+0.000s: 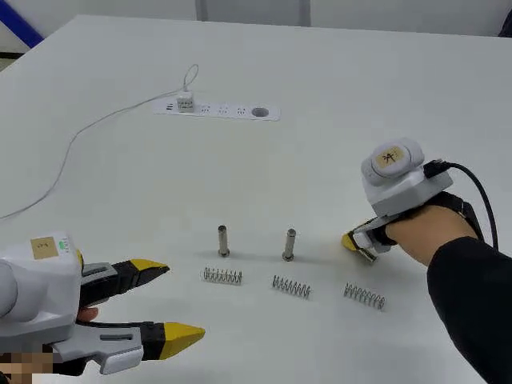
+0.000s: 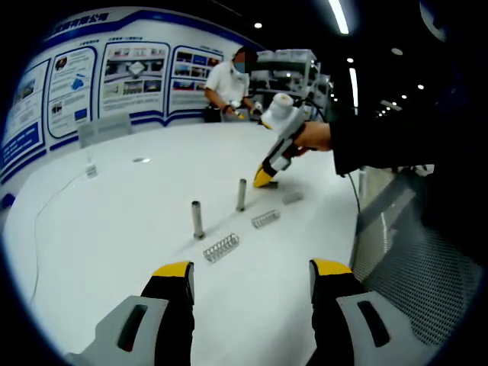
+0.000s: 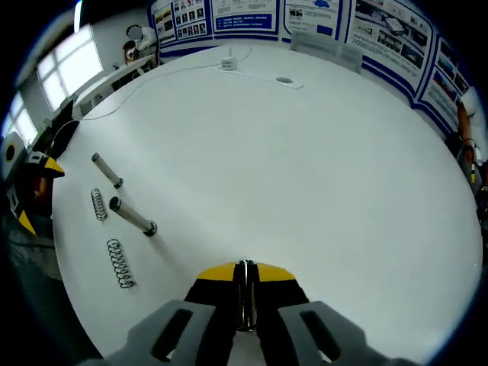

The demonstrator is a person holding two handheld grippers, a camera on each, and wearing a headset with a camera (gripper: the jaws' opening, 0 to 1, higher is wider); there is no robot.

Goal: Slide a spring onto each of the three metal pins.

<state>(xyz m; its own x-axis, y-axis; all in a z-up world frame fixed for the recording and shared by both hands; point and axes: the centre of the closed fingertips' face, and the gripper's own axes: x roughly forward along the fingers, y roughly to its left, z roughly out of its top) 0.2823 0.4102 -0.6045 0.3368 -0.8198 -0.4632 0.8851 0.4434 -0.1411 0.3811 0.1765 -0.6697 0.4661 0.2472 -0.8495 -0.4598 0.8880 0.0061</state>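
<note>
the left gripper (image 1: 171, 299) is closest, low at the left of the head view. its two yellow-tipped jaws are spread wide apart and nothing is between them. in the left gripper view the gap between the jaws points toward the springs and pins. these sit a little way ahead on the white table (image 1: 336, 72) and do not touch the jaws.

next come three springs lying flat in a row, apart from each other: the left spring (image 1: 222, 276), the middle spring (image 1: 291, 286) and the right spring (image 1: 364, 296).

just behind them two pins stand straight up. the left pin (image 1: 223, 240) is behind the left spring and the middle pin (image 1: 289, 244) is behind the middle spring. both pins are bare.

to the right, a hand (image 1: 424, 232) holds the right gripper (image 1: 358, 245) with its tips down near the table, behind the right spring. in the right gripper view its jaws are pressed together on the third pin (image 3: 245, 299), a thin metal one held between the yellow tips.

far back lies a white power strip (image 1: 216, 110) with a thin cable (image 1: 80, 136).
</note>
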